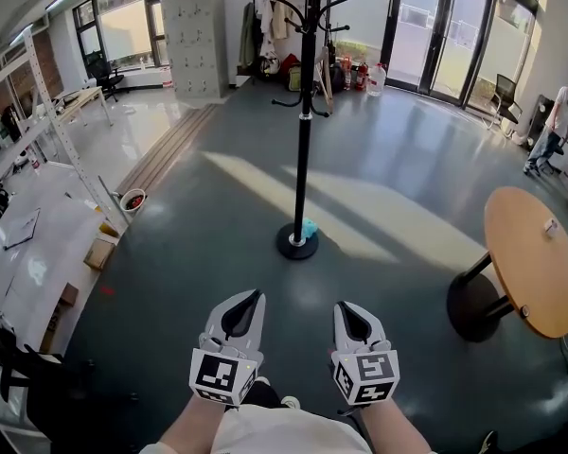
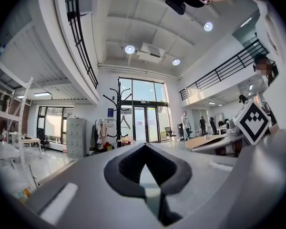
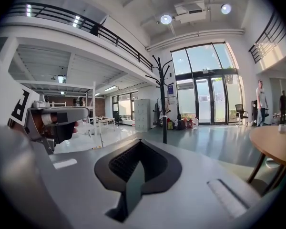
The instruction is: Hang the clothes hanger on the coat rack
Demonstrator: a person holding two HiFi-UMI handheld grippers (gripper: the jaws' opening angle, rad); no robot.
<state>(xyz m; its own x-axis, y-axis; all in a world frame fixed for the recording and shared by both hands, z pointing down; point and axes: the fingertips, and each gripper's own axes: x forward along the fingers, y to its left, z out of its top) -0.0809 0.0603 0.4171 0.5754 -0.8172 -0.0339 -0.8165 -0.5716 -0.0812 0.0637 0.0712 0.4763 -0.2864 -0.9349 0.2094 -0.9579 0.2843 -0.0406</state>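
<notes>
Both claws are closed and empty. The left claw (image 1: 251, 301) and right claw (image 1: 346, 310) are held side by side, jaws together, with the coat rack (image 1: 306, 112) well ahead of them. Only the left claw's view shows a hanger (image 2: 125, 123) just right of the rack's pole; whether it hangs on the rack cannot be told. Only the head view shows the rack's round base (image 1: 297, 242) on the floor (image 1: 398, 159).

You can see a round wooden table (image 1: 530, 258), with a person (image 1: 556, 121) standing beyond it, glass doors (image 1: 435, 31) farther beyond it, and a grey locker cabinet (image 1: 197, 41) well to its left.
</notes>
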